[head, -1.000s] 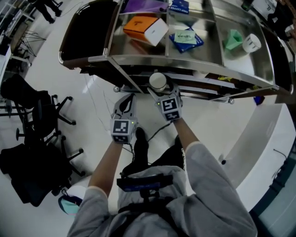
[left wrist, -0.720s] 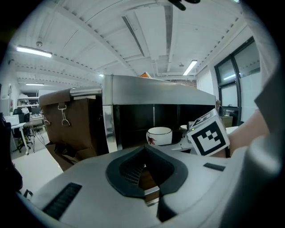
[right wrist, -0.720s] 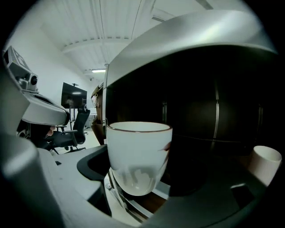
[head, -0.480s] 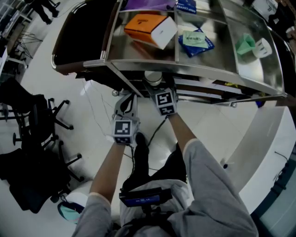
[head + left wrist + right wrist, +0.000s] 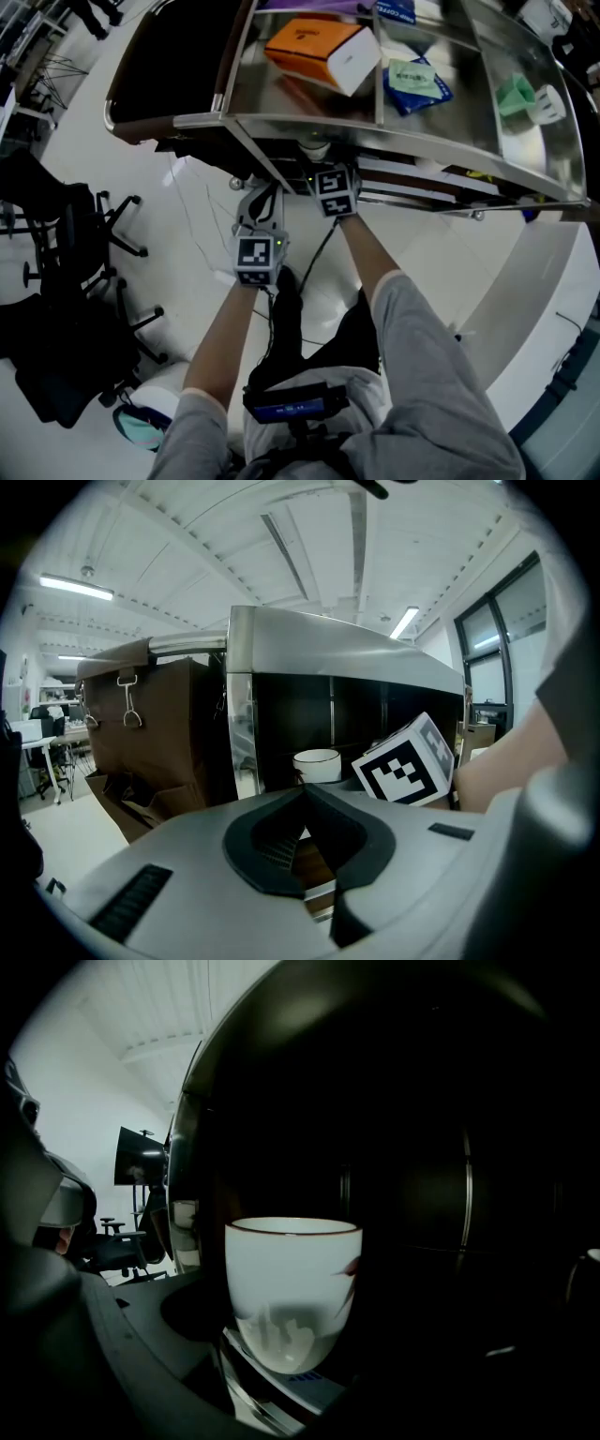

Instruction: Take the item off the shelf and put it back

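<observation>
A white cup [image 5: 292, 1288] with a thin dark rim and a small red mark fills the right gripper view, and my right gripper [image 5: 291, 1340] is shut on it. Dark shelf interior lies behind it. In the head view the cup [image 5: 314, 148] is mostly hidden under the front rim of the metal shelf unit [image 5: 281, 122], with my right gripper [image 5: 319, 161] reaching in below that rim. My left gripper [image 5: 262, 190] hangs just left of it, outside the shelf, shut on nothing. The left gripper view shows its jaws [image 5: 305, 794] meeting, and the cup [image 5: 317, 764] beyond.
On the top shelf lie an orange box [image 5: 305, 39], a white box [image 5: 356, 58], a blue packet [image 5: 417, 80], a green cup [image 5: 517, 94] and a white mug [image 5: 551, 105]. Office chairs [image 5: 80, 234] stand at left. A brown cardboard box [image 5: 150, 733] sits beside the shelf.
Both hands have moved toward the shelf. The right gripper has carried the cup from in front of the rim to under it; the left gripper has followed a little.
</observation>
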A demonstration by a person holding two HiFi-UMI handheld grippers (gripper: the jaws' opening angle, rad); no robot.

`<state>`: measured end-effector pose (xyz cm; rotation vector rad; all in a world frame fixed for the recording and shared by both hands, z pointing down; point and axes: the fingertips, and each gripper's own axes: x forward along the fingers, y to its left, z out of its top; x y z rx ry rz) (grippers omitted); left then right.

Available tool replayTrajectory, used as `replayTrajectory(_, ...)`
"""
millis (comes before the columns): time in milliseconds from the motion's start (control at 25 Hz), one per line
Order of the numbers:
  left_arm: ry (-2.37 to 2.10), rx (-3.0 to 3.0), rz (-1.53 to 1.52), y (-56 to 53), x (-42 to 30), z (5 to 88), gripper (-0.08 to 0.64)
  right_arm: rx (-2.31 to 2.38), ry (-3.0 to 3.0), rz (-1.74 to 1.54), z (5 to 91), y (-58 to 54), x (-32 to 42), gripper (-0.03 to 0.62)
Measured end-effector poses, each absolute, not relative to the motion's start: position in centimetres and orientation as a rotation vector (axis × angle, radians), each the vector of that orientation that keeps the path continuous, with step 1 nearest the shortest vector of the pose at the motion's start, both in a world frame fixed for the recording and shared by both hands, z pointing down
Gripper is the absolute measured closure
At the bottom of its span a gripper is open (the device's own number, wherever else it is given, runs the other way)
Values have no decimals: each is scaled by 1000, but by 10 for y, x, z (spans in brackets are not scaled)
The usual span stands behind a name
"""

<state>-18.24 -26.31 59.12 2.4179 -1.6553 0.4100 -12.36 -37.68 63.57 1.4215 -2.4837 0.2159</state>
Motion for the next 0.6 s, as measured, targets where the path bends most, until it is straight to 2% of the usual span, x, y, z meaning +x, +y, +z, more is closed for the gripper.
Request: replayTrajectory(600, -1673, 2381, 394, -267, -199, 605, 553, 1428, -2451, 217, 656, -390, -131, 193)
